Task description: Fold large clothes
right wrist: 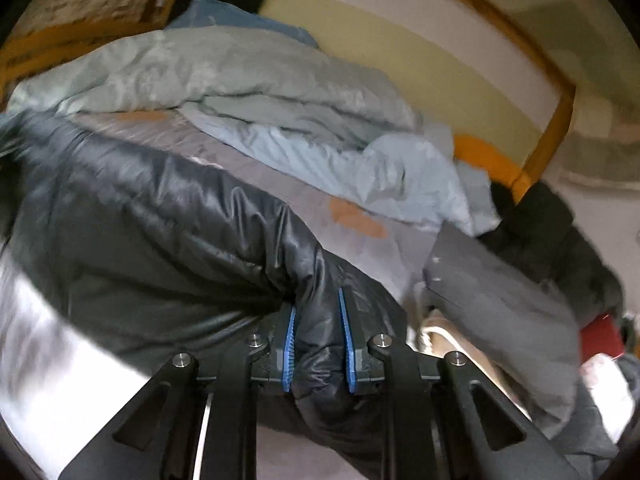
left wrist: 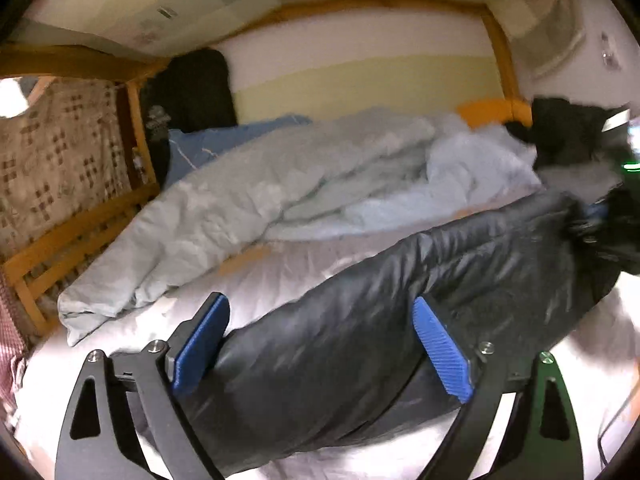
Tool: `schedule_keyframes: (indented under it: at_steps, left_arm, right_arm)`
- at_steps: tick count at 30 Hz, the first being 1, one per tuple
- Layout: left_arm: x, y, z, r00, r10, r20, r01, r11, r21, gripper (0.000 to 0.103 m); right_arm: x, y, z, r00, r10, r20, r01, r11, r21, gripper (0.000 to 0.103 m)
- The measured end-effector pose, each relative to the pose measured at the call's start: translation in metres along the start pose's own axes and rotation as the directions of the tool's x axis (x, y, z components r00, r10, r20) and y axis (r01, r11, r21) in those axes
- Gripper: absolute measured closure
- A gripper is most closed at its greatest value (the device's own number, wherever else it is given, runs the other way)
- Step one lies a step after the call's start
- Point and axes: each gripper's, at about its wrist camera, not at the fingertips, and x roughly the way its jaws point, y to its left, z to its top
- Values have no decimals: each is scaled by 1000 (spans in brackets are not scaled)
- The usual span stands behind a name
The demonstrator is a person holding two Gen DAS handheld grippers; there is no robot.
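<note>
Black puffer jacket (left wrist: 400,320) lies across the bed (left wrist: 280,268), running in the left wrist view from about 7 o'clock up to 2 o'clock. Pale duvet (left wrist: 280,184) is bunched behind it, toward 11–12 o'clock, with a blue pillow (left wrist: 208,144) farther back.

Left gripper (left wrist: 324,344): jaws wide, one blue pad each side of the jacket, neither pressing on it as far as we can see. No hold there.

Right gripper (right wrist: 318,344): jaws narrow, clamped on a bunched fold of the jacket (right wrist: 168,232); fabric bulges out between and above the pads. The rest of the jacket trails off toward 9–10 o'clock in that view. A grey garment (right wrist: 500,304) sits at 3–4 o'clock, beside the jacket and not part of this grip as far as we can tell.

Handling, as we judge it: light for its bulk, soft, puffy, springy. The shiny shell looks slick, so a thin pinch could slide out, and trapped air will make folds pop back open. We would take a thick bunch, at a seam, hem or cuff if possible, not a single shell layer. The right grip looks deep enough. We would have the left take the near edge of the long section, well apart from the right, so the jacket spans between both without sagging. Not fragile; the main risk is slipping or dragging the duvet along.
</note>
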Motion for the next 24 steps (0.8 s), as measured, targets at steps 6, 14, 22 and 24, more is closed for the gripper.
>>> schedule_keyframes:
  at_steps: [6,14,22,24]
  left_arm:
    - [-2,-18,-21,999,34,-5,-33,994,103,7]
    - [67,-22,-25,966,-64,-251,83,994,67,7]
    - [117,20,-33,949,66,-309,-79,996,-32,5]
    - [116,31,-38,954,69,-292,-92,993,-68,4]
  right_arm:
    - [67,-4,24,999,-41,-22,42,998,44,83]
    - [23,-35,-8,981,-102,167,69,979,192,19]
    - [-26,-102,-66,959,-82,271,-19,936,351,14]
    - [-10,-112,-77,977,23,210,-100,927,362,14]
